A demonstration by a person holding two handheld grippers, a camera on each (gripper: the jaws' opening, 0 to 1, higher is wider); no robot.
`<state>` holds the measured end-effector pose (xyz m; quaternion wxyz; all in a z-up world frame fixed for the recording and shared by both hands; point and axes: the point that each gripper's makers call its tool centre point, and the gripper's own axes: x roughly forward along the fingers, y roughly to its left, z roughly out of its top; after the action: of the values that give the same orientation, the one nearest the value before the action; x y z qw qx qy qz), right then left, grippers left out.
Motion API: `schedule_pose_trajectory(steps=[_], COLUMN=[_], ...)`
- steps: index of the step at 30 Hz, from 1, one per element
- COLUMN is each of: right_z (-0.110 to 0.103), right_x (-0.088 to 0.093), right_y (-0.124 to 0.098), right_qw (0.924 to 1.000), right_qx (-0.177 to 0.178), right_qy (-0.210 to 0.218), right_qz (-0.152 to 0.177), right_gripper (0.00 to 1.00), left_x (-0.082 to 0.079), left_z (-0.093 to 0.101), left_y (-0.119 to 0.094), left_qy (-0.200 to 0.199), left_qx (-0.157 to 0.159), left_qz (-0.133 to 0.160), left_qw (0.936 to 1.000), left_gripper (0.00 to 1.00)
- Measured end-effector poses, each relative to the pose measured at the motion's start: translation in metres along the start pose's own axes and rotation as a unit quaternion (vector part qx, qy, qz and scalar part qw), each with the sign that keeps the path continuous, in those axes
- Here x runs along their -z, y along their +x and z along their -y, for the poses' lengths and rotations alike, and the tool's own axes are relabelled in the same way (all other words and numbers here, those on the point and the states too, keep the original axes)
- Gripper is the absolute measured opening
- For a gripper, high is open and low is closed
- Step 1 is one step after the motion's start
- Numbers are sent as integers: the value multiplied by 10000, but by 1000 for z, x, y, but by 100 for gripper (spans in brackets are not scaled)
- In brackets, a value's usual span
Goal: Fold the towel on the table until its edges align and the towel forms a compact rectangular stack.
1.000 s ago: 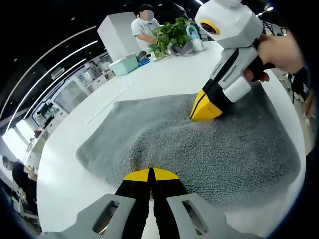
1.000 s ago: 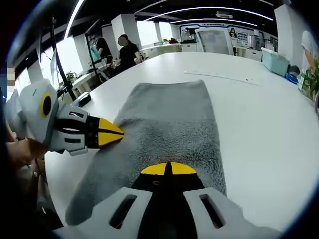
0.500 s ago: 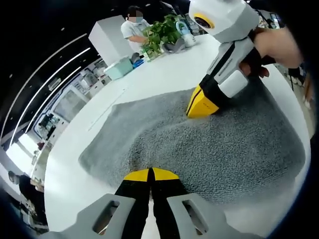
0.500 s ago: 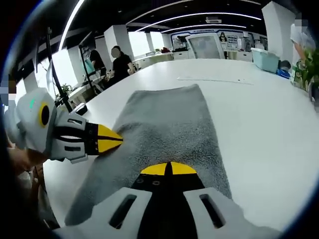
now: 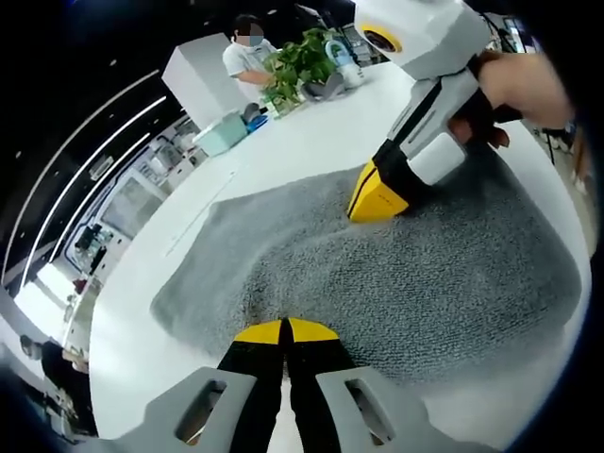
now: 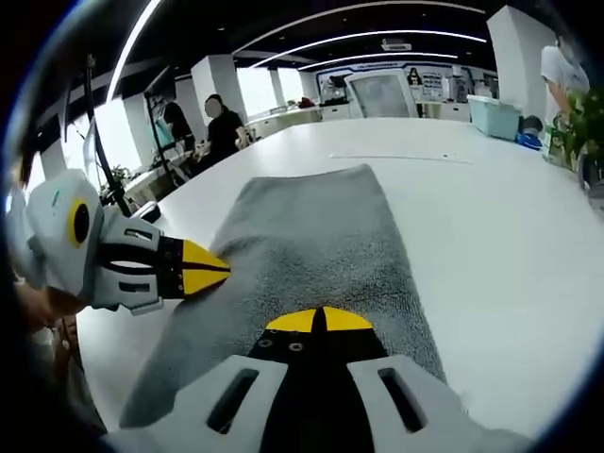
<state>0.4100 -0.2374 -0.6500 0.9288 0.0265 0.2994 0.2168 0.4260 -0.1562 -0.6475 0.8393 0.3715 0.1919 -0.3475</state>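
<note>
Left gripper view: grey towel (image 5: pixel 396 274) lies spread on the white table (image 5: pixel 283 151), reaching close to the table's near edge. Towel's far edge runs roughly along the table's middle; its left corner sits toward the table's left edge. Surface is rumpled, a shallow ridge running from centre toward the right tool.

Left tool (image 5: pixel 285 329): yellow tips pressed together, no gap visible, sitting right at the towel's near edge. Cannot tell whether cloth is caught between them.

Right tool (image 5: pixel 376 196) comes in from the upper right, held by a hand (image 5: pixel 514 94). Its yellow tips are together and planted on the towel near the far edge. Cannot tell if it has fabric pinched.

Far end of table: a teal box (image 5: pixel 219 134), a potted plant (image 5: pixel 300 64), and a person (image 5: pixel 247 52) standing beside them.

Right gripper view: towel (image 6: pixel 311 245) runs lengthwise away from the camera as a long strip, narrow far end toward the table's middle. Right tool (image 6: pixel 319 320) tips closed at the towel's near end. Left tool (image 6: pixel 203 267) enters from the left, tips closed, touching the towel's left edge. Two people (image 6: pixel 222 123) stand beyond the table's far-left edge.
</note>
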Motion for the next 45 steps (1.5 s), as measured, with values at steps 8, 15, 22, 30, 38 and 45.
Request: schedule_pose_trajectory(steps=[8, 15, 22, 30, 38, 45], right_z=[0, -1, -22, -64, -75, -77], right_x=[-2, -2, 1, 6, 8, 9], right_y=[1, 3, 6, 12, 11, 9], right_qw=[9998, 9997, 10000, 9988, 9962, 9933], right_qx=[70, 166, -7, -473, -865, -990], right_qy=[-98, -141, -51, 81, 116, -602], right_qz=[124, 51, 58, 118, 49, 0], right_gripper=[0, 0, 0, 0, 0, 0], left_x=[0, 0, 15, 40, 46, 44], left_z=[-1, -3, -15, -35, -39, -38], left_y=[-2, -1, -8, -17, -21, -21], left_qy=[-119, -264, -511, -649, -949, -885], left_qx=[-21, 31, -90, -234, -111, -82], left_qz=[155, 155, 135, 48, 312, 472], left_qw=[9998, 9995, 9986, 9976, 9949, 9949], left_gripper=[0, 0, 0, 0, 0, 1])
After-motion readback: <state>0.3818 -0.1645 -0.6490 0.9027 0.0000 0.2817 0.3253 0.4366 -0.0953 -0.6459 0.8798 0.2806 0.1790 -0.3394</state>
